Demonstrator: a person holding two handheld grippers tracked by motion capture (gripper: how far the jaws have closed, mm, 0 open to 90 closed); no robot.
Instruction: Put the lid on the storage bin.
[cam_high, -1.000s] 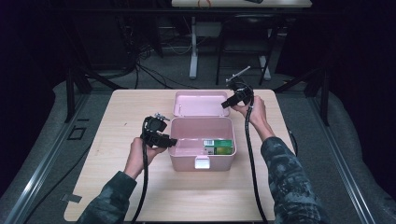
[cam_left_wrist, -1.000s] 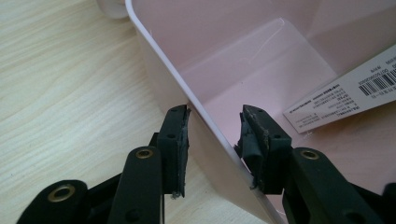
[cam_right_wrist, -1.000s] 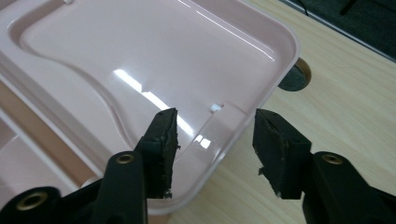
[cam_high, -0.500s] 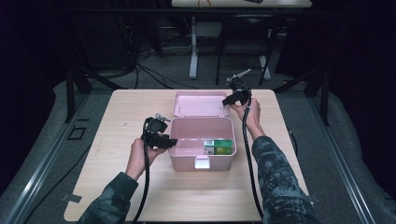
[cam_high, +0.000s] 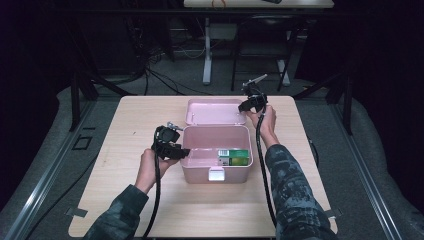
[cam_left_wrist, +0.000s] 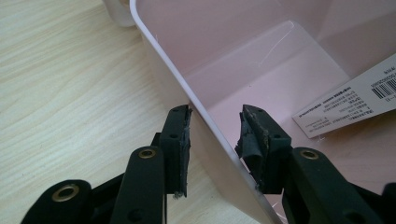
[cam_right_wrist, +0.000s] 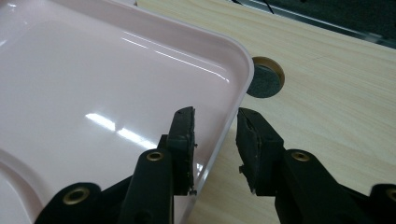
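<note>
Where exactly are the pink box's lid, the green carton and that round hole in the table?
lid (cam_right_wrist: 107, 93), right gripper view, glossy inner face
green carton (cam_high: 239, 154), high view, top face
round hole (cam_right_wrist: 264, 77), right gripper view, grey plug

1. Pink box (cam_high: 216, 150) stands open mid-bench (cam_high: 125, 200), lid (cam_high: 212, 111) laid back behind it.
2. Green carton (cam_high: 235, 157) lies inside, at right.
3. Left claw (cam_high: 184, 151) sits at the box's left wall.
4. Right claw (cam_high: 242, 107) sits at the lid's right edge.
</note>
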